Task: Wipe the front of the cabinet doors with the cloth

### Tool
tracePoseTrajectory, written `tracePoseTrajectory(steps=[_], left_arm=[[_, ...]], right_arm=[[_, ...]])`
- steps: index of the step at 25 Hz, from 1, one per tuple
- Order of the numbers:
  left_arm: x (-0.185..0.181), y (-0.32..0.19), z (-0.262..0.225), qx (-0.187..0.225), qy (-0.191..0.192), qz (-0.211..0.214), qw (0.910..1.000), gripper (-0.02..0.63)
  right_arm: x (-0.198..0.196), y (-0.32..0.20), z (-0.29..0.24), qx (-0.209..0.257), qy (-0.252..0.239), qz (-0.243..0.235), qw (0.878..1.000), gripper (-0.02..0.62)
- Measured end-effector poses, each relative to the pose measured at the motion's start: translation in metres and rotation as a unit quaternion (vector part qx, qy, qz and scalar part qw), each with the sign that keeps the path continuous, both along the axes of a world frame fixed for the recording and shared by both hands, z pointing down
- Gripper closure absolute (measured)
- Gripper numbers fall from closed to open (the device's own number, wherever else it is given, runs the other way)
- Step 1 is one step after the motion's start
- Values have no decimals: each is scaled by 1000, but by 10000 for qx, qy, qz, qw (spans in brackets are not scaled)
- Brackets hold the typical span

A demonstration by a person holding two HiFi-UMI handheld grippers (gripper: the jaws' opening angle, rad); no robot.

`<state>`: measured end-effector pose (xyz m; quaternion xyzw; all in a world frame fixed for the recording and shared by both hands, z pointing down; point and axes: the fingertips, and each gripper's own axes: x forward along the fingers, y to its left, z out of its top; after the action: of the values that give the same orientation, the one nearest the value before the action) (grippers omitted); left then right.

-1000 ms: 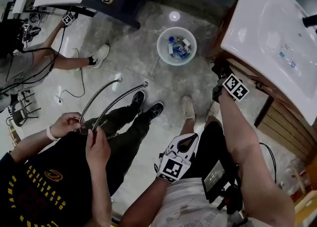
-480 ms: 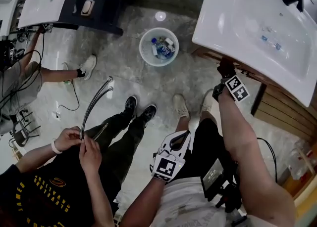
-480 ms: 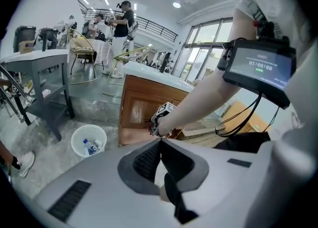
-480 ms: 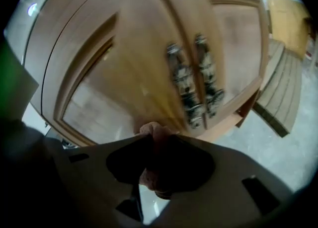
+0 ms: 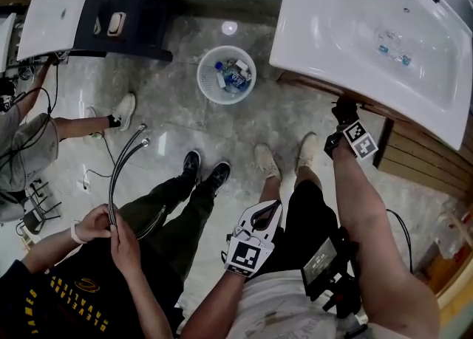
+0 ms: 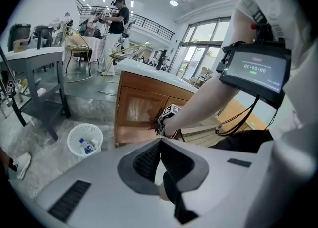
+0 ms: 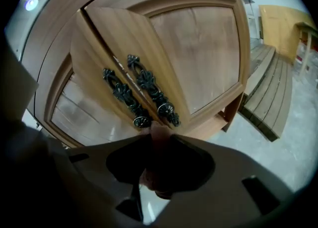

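Observation:
Two wooden cabinet doors (image 7: 198,53) with dark ornate handles (image 7: 149,88) fill the right gripper view; they stand under the white sink top (image 5: 355,27). My right gripper (image 7: 158,140) is shut on a small brownish cloth (image 7: 158,131), just below the handles where the doors meet. In the head view that right gripper (image 5: 344,112) is tucked under the sink's front edge. From the left gripper view the cloth (image 6: 153,117) sits against the cabinet (image 6: 134,110). My left gripper (image 5: 267,210) hangs by my thigh, jaws shut on nothing (image 6: 160,145).
A white bin (image 5: 226,74) with bottles stands on the floor left of the cabinet. A person (image 5: 111,256) close on my left holds two flexible hoses (image 5: 122,164). Wooden slatted steps (image 5: 417,156) lie to the right. A dark stand (image 5: 111,20) is at the far left.
The head view has swung so the sink sits further left. The person beside me has lowered the hoses and drawn them left. My right gripper stays at the cabinet front; the left one has barely moved.

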<state>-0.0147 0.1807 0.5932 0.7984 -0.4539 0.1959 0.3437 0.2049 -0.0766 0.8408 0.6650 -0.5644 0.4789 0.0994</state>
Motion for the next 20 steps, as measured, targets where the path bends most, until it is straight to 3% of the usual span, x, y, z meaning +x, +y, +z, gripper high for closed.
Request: tracePoseTrajectory(steps=[4, 12, 17, 20], left_arm=[[-13, 6, 5, -66, -70, -98, 9999, 594], [-37, 11, 10, -85, -98, -480, 9988, 594], [-41, 15, 22, -248, -85, -663, 9975, 594], [-39, 8, 28, -227, -64, -755, 9969, 594]], right_arm=[[-37, -10, 7, 47, -244, -398, 9989, 474], [-153, -26, 15, 17, -635, -1588, 9853, 474], [-215, -23, 23, -81, -993, -1950, 9757, 474], [-227, -29, 32, -95, -1036, -2001, 9742, 474]])
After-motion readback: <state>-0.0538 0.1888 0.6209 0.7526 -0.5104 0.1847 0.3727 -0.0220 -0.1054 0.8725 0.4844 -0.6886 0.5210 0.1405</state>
